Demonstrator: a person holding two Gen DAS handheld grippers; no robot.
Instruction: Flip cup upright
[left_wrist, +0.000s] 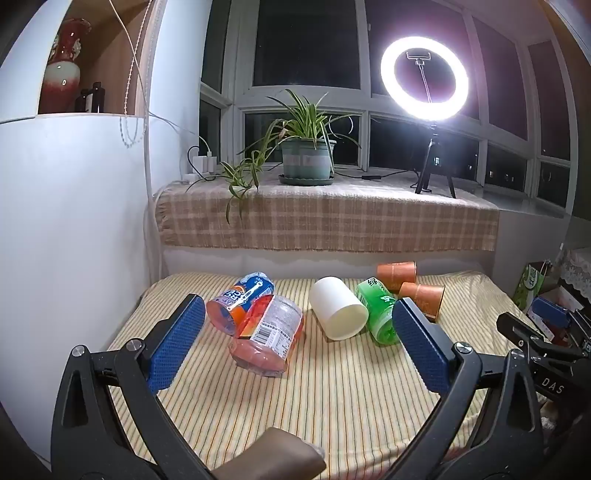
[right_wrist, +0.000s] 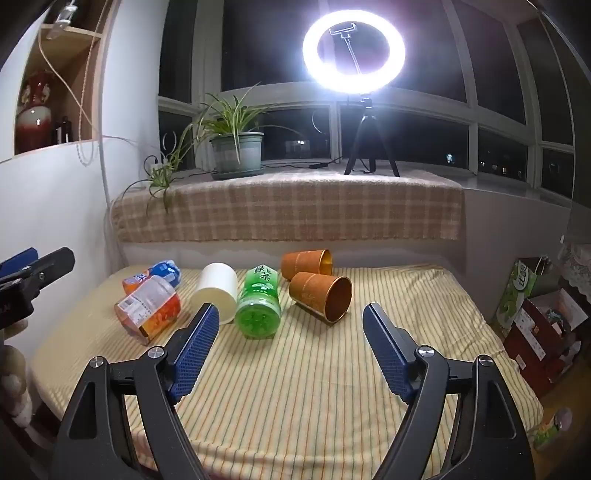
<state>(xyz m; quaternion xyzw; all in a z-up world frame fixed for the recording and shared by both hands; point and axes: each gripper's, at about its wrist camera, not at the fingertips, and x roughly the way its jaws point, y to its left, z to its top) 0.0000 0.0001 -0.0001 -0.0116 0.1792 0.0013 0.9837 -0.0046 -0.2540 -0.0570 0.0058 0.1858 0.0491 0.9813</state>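
Several cups lie on their sides on the striped table (left_wrist: 314, 398). From the left: a blue-orange cup (left_wrist: 240, 301) (right_wrist: 155, 275), a pink-orange labelled cup (left_wrist: 267, 330) (right_wrist: 149, 310), a white cup (left_wrist: 338, 312) (right_wrist: 218, 291), a green cup (left_wrist: 378, 315) (right_wrist: 258, 304), and two brown cups (left_wrist: 423, 297) (right_wrist: 321, 297), one behind (left_wrist: 397, 273) (right_wrist: 306, 262). My left gripper (left_wrist: 299, 347) is open above the table, short of the pink and white cups. My right gripper (right_wrist: 288, 350) is open, short of the green and brown cups. Both are empty.
A checked cloth covers the sill (left_wrist: 332, 221) behind the table, with a potted plant (left_wrist: 306, 155) and a lit ring light on a tripod (left_wrist: 424, 77). A white wall (left_wrist: 74, 221) stands left. Boxes and bags (right_wrist: 535, 325) stand right of the table.
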